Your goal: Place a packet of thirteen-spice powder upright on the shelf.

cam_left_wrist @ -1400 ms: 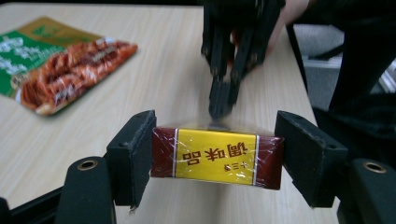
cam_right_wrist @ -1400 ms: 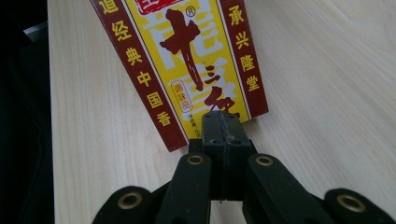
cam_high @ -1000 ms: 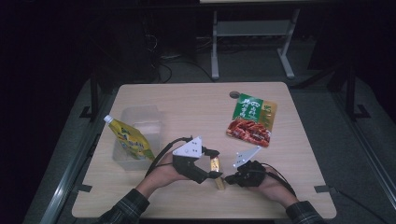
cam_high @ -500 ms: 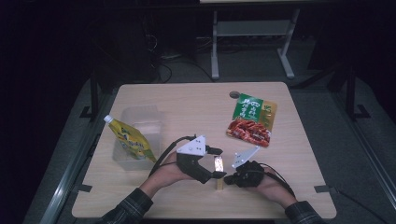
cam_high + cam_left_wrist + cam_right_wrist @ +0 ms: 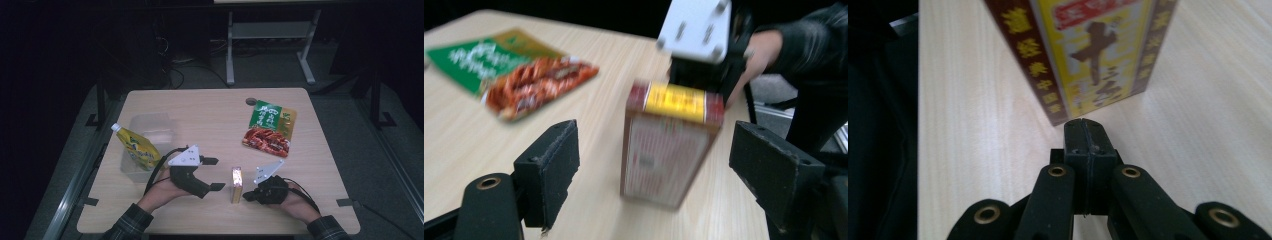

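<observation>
Just left of the small carton (image 5: 236, 184), the left gripper (image 5: 212, 174) has its jaws spread wide, having just been opening, with the carton between them but untouched, apparently just let go. Right of the carton, the right gripper (image 5: 249, 197) keeps its jaws pressed together on nothing, tips at the box's foot, probably to steady it. The carton stands upright on the wooden table (image 5: 210, 112), well short of the red-and-green snack packet (image 5: 268, 127). It is tall and narrow, dark red with a yellow panel of Chinese characters
</observation>
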A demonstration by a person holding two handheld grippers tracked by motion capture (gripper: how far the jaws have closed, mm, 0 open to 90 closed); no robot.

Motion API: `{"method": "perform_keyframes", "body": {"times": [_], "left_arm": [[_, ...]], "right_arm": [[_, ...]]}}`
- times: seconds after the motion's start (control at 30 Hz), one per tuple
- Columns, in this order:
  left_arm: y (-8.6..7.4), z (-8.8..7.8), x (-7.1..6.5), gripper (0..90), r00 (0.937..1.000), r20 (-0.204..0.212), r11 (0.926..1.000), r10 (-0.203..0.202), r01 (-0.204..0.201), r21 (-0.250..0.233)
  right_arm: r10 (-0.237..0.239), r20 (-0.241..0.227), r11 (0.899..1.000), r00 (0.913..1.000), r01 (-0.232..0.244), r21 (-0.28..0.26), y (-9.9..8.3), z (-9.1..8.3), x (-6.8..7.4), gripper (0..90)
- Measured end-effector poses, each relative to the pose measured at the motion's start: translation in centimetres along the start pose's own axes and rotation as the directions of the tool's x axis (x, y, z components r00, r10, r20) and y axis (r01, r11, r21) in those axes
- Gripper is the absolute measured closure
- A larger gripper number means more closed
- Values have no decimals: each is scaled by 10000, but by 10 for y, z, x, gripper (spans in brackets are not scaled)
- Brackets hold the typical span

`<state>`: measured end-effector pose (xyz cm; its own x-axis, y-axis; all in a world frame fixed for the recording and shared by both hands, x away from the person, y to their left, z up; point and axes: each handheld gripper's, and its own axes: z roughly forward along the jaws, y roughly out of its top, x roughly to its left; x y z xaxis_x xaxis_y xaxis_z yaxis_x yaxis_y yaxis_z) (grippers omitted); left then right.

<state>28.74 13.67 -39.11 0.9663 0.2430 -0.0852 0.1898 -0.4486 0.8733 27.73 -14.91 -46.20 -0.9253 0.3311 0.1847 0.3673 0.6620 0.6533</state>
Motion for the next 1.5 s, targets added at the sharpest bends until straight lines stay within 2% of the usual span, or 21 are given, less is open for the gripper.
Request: {"method": "perform_keyframes", "body": {"times": [0.1,0.23,0.43,0.53,0.57,0.63,0.7,0.87,0.93,1.03,1.2,1.3,1.33,1.37,1.5], "left_arm": [[-16,-6,-4,195,9991,-374,9987,-186,204,472],[-38,-12,-11,195,9953,-832,9924,-493,582,1082],[-57,-21,-23,195,9915,-1011,9827,-818,972,1577],[-62,-24,-26,195,9896,-1077,9800,-958,1127,1642],[-64,-25,-27,195,9905,-1084,9791,-850,1032,1754],[-66,-25,-29,195,9899,-1099,9769,-890,1083,1844],[-66,-25,-29,195,9900,-1133,9754,-846,1055,1933],[-66,-27,-28,195,9892,-1203,9753,-833,1057,1940],[-67,-27,-28,195,9889,-1244,9748,-809,1046,1971],[-67,-27,-28,195,9885,-1265,9745,-825,1066,1974],[-68,-25,-28,195,9892,-1251,9738,-766,1011,2036],[-68,-23,-28,195,9899,-1202,9725,-758,1000,2103],[-68,-22,-28,195,9898,-1197,9730,-772,1009,2075],[-68,-22,-28,195,9901,-1181,9724,-755,993,2109],[-68,-21,-28,195,9908,-1147,9693,-712,959,2263]], "right_arm": [[-189,-32,9998,9998,189,19,0,0,2,898],[-457,-160,9989,9988,457,-48,2,5,5,899],[-637,-152,9979,9979,636,-87,8,12,9,899],[-555,-101,9982,9984,552,-246,11,14,10,899],[-650,-79,9976,9979,648,-261,12,15,10,899],[-708,-102,9972,9974,705,-246,14,18,12,899],[-553,-149,9981,9984,548,-286,15,21,14,899],[-857,20,9954,9963,857,-419,20,27,17,900],[-708,-77,9965,9975,704,-454,21,28,20,899],[-886,-11,9954,9961,885,-378,19,26,18,899],[-166,211,9984,9996,177,-538,9,8,11,899],[104,472,9980,9988,-74,-631,2,-2,2,899],[116,709,9981,9974,-72,-613,-1,-7,-6,899],[317,734,9971,9968,-265,-711,-2,-8,-9,899],[365,908,9961,9952,-290,-829,1,-7,-22,899]]}}
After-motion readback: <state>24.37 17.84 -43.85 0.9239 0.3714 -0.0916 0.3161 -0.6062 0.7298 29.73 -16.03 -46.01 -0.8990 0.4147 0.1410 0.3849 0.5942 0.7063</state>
